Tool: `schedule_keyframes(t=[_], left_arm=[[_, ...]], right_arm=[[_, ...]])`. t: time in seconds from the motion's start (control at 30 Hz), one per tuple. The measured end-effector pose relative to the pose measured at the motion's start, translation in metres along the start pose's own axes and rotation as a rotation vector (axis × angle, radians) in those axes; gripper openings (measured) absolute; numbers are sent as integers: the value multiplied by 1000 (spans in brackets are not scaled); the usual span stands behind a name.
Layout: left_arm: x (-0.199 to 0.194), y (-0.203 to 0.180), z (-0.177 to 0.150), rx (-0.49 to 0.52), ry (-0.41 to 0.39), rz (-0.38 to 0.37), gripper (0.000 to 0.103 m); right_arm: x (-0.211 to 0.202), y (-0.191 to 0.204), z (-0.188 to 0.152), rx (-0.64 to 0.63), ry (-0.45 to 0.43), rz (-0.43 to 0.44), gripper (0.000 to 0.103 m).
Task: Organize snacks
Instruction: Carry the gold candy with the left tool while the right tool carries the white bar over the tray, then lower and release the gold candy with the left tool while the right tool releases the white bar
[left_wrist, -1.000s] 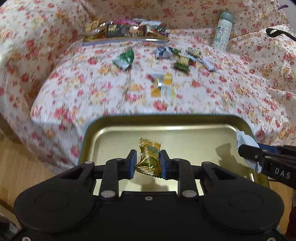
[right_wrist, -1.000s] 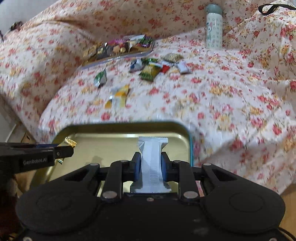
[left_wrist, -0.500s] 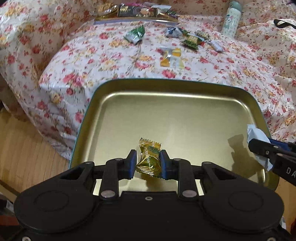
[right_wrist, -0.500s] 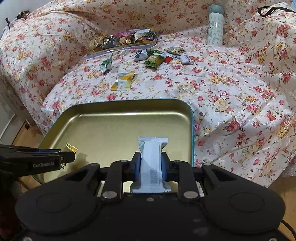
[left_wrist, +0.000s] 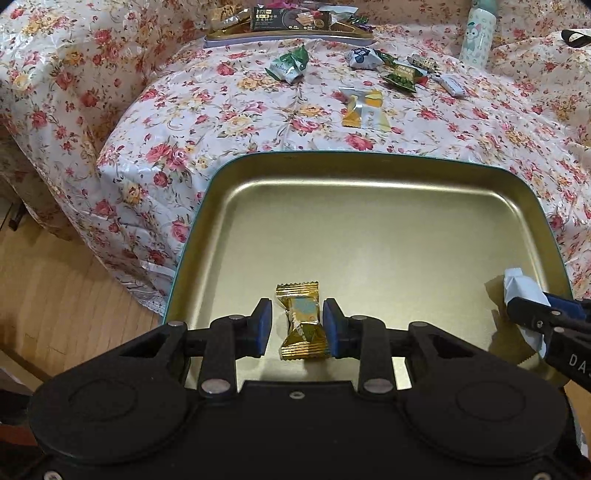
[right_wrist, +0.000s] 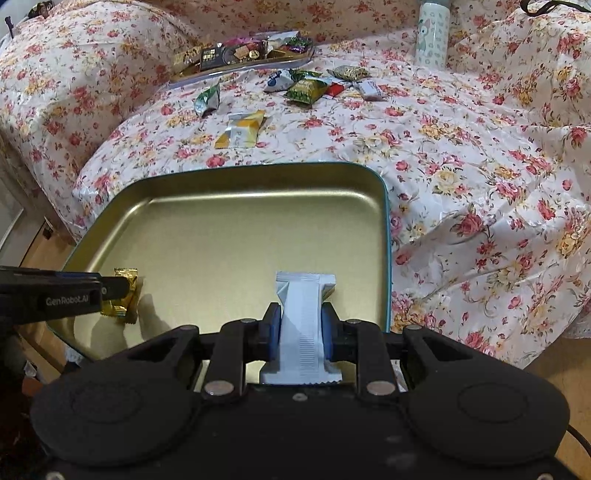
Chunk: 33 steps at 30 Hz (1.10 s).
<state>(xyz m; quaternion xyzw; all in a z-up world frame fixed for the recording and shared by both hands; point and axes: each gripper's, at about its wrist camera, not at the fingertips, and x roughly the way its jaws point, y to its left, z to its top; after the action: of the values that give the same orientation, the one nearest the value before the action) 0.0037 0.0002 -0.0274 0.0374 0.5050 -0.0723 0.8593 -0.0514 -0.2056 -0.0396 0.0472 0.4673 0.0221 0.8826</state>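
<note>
— Where's the gold candy?

— Low in the middle of the left view, over the near part of the gold tray. The left gripper has its blue pads spread a little; the left pad stands clear of the wrapper, and I can't tell if the right one touches it.

— And the other hand?

— The right gripper pinches a white packet by the tray's right rim; its lower end is cut off behind the gripper body.

— Room?

— Most of the tray floor is bare. More loose snacks lie well apart on the flowered cloth, upper middle.
</note>
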Motion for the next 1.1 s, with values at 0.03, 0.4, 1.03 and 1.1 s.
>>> schedule_keyframes(t=[0.03,0.4,1.03,1.1], left_arm=[[0,0,0,1,0,2,40],[-3,-2,1,19,-16,17,40],[-11,1,2,14,-58,37,41],[-14,2,2,6,-77,37,41]], right_arm=[[1,0,0,-1,4,-1,24],[5,1,-1,-11,33,-14,25],[-10,5,4,-15,-46,-17,26],[-11,5,3,-13,-54,-13,27]])
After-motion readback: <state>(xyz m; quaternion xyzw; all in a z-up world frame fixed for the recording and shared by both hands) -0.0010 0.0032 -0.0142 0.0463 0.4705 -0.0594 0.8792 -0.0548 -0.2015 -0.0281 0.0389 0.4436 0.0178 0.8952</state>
